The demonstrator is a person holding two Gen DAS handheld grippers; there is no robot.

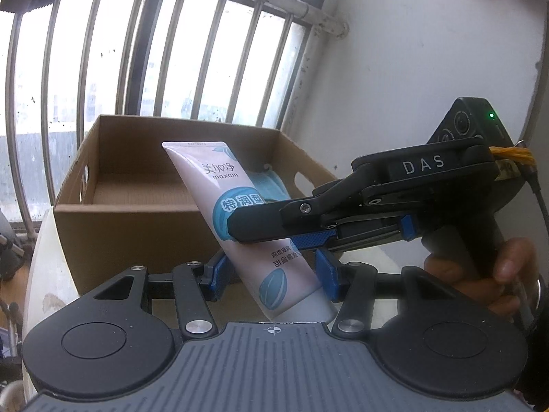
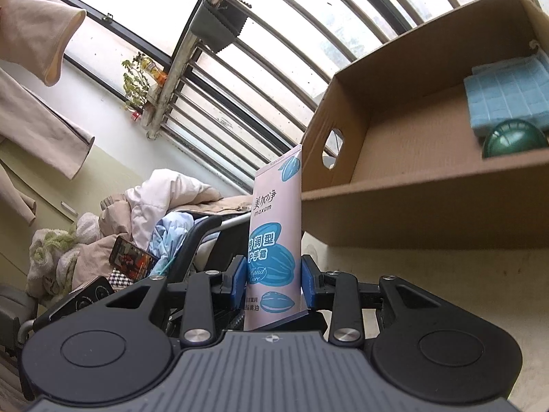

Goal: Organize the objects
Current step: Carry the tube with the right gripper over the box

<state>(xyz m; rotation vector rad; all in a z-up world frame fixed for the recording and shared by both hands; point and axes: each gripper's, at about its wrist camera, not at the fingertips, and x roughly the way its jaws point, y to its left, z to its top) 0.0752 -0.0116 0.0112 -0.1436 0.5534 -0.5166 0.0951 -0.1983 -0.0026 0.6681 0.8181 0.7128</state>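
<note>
Between both claws: one hand-cream tube, held up in front of the cardboard box, not yet inside it.
Tube writing: "美加净 maxam" near the crimped top; "特润型 护手霜" and "Hand Care" on blue almond graphics lower down; smaller print below too small to read.
Tube look: pale pink w/ blue almond pics, crimped end up, leaning left in the left wrist view.
Left claw: blue pads sat either side of the tube's lower end; left pad seemed to touch, right pad showed a slim gap, so can't tell if it pinched.
Right claw: blue pads pressed on the tube's mid body, pinching it; seen from the left wrist cam it came in from the right, w/ "DAS" on its housing.
Hand: person's fingers wrapped round the right claw's grip.
Box: brown, open top, oval handle cut-outs; stood on a pale desk by the barred window.
Box contents: folded light-blue cloth at the far right corner, dark green ball just beside it; rest of floor bare cardboard.
</note>
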